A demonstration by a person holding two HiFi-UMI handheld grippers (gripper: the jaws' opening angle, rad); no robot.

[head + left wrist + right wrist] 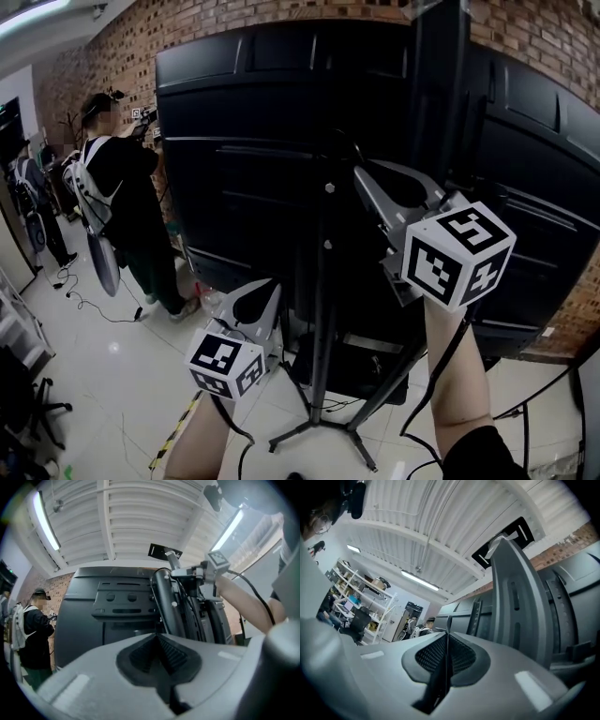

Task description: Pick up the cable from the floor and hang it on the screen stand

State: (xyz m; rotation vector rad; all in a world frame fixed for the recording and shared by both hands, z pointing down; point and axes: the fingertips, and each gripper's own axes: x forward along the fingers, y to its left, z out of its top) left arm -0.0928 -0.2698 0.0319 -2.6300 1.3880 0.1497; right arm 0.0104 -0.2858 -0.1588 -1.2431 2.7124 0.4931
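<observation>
Right gripper (367, 183) of mine is up at 2 o'clock in the head view, its jaws pressed together on the cable (448, 623), which shows in the right gripper view only as a thin black strip standing edge-on between the pads. Its tip sits close against the black back of the screen (244, 141), just to the 3 o'clock side of the screen stand (323, 309), whose pole runs from the middle of that view down to spread legs at 6 o'clock on the white floor (122, 375).

Left gripper (265, 291) is lower, at 7 o'clock, near the pole; in the left gripper view its ribbed pads meet with nothing between them. From there the other gripper appears at 1 o'clock beside the pole top, and thin black strands hang along the pole below it; I cannot tell if they are the same cable.

At 9 o'clock a person (122, 197) stands by the brick wall (141, 37).
</observation>
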